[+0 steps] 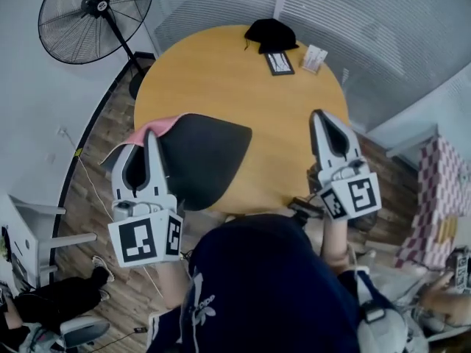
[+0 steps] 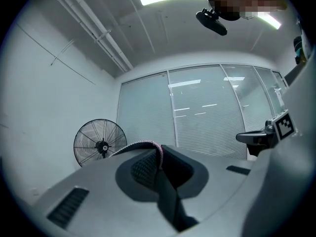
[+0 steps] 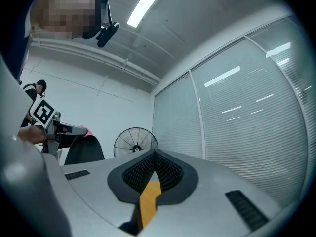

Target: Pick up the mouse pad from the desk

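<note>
**Mouse pad (image 1: 204, 157) is held in the left gripper (image 1: 152, 135) at the near left rim of a round wooden desk (image 1: 235, 87)**

The dark pad, pink along its edge, is pinched between the clenched jaws of the left gripper at the lower left of the head view. From there it is spread rightward over the desk's rim; whether its far edge rests on the wood cannot be told. The right gripper (image 1: 318, 115) is held over the desk's right side, well apart from the pad, with its jaws brought together on nothing. A black cloth item (image 1: 271, 34), a small dark card (image 1: 279, 62) and a white packet (image 1: 314, 58) are seen at the desk's far edge. A standing fan (image 1: 96, 13) is placed at the upper left.
</note>
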A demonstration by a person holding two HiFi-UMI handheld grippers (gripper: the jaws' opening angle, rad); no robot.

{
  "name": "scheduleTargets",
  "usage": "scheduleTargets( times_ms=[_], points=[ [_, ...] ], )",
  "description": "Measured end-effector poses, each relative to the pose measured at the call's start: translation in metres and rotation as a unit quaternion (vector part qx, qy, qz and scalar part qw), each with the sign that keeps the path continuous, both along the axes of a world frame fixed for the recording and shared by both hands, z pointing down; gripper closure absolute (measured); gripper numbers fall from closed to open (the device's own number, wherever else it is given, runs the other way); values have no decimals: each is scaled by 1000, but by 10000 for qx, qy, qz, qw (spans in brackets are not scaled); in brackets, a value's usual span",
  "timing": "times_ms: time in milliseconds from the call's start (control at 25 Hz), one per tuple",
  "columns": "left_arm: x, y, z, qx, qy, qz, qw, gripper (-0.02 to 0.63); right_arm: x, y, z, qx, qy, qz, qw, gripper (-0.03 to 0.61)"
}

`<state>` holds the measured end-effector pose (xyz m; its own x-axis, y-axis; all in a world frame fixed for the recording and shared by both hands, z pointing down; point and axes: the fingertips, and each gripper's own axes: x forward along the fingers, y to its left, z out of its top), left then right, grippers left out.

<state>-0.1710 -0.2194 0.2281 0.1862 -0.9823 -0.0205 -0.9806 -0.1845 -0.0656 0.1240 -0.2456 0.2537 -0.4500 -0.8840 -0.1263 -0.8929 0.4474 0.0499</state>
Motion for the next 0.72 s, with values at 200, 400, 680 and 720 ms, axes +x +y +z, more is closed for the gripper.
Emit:
scheduleTargets(
  times_ms=[200, 400, 680, 720],
  points=[
    [1, 3, 4, -60, 149, 5, 9999, 594, 6, 3, -6, 79, -33, -64, 9999, 575],
    [7, 1, 5, -100, 150, 86, 9998, 594, 6, 6, 4, -104, 129, -102, 9998, 575],
    [5, -2, 6, -134, 161, 93, 9997, 594, 8, 7, 14, -249, 225, -49, 9994, 575],
    [4, -2, 6, -145, 163, 85, 9997, 594, 9, 7, 14, -261, 223, -32, 9994, 575]
  ],
)
